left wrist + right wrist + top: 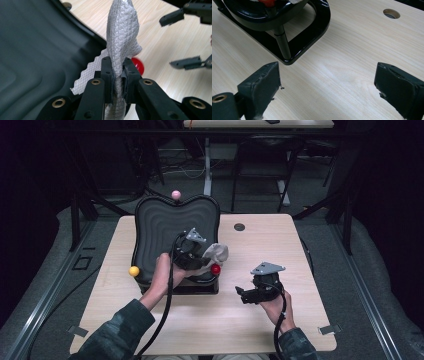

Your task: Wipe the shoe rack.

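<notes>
In the high view, left of centre, the left gripper sits over the lower right part of a dark ridged tray, its jaws clamped on a grey cloth that bunches up just above a red ball. A yellow ball sits at the tray's lower left corner and a pink ball at its top edge. Right of centre, the right gripper hovers over the bare wooden table, well apart from the tray, jaws spread wide with nothing between them.

The left gripper view adds the cloth's quilted weave and zigzag edge, standing upright from the pinching pads, with the red ball behind it. The right gripper view reveals the tray's glossy black stand and a round hole at upper right.
</notes>
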### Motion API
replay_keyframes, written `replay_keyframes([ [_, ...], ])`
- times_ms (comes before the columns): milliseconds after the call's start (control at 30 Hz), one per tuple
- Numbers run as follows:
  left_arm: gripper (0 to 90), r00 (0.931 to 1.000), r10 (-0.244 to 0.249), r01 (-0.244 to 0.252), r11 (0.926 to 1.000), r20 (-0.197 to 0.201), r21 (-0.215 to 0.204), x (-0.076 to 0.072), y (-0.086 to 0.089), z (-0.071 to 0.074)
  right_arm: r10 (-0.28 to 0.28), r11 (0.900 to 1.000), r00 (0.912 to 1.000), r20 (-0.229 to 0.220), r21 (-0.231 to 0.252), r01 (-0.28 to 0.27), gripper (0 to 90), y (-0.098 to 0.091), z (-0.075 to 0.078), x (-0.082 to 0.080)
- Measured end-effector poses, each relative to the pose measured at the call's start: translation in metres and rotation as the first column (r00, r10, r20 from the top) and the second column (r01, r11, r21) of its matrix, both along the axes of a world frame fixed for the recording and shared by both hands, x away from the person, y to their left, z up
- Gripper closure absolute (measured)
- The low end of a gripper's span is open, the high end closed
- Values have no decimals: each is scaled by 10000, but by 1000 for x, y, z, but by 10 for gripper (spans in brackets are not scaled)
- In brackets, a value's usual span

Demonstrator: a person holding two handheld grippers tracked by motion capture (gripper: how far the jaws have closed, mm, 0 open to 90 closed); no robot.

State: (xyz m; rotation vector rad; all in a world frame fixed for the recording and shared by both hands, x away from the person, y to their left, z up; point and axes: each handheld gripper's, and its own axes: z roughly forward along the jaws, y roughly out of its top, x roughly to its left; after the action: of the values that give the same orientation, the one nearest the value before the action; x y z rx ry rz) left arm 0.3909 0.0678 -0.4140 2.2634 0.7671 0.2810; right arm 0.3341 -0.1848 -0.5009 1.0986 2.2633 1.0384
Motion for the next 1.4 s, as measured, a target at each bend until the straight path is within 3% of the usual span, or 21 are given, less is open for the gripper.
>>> replay_keyframes([
  [100,818,9991,-434,434,9991,-6,19,-1,-16,2,-48,10000,10000,1,-49,48,59,0,0,0],
  [267,818,9964,-837,841,9961,-146,270,-6,-28,-1,-35,10000,10000,-22,-45,35,59,-1,0,0],
  [400,818,9949,-961,966,9952,-310,150,-10,-26,-3,-29,10000,10000,20,-71,29,59,-1,1,-1],
  [600,819,9925,-1158,1181,9912,-402,596,-18,-14,-8,-18,10000,10000,-9,-60,18,59,0,1,-1],
  [700,820,9963,-839,850,9941,-187,667,-19,-5,-9,-44,9999,10000,27,-99,45,61,0,1,-1],
  [833,820,9998,-153,146,9971,89,748,-10,5,-8,-55,10000,10000,0,-69,55,61,0,1,-1],
  [967,819,9999,108,-110,9997,99,208,1,4,-2,-49,9999,10000,14,-111,49,60,1,1,-1],
  [1067,819,9999,-149,148,9999,60,46,1,-7,1,-20,9998,9999,-122,-188,18,60,0,1,-1],
  [1200,819,9959,-897,898,9957,-77,230,-10,-28,-1,-26,10000,10000,-9,-61,26,61,-1,0,-1],
  [1400,819,9905,-1327,1344,9896,-353,514,-18,-32,-9,-3,10000,10000,19,-54,3,62,-1,1,-1],
])
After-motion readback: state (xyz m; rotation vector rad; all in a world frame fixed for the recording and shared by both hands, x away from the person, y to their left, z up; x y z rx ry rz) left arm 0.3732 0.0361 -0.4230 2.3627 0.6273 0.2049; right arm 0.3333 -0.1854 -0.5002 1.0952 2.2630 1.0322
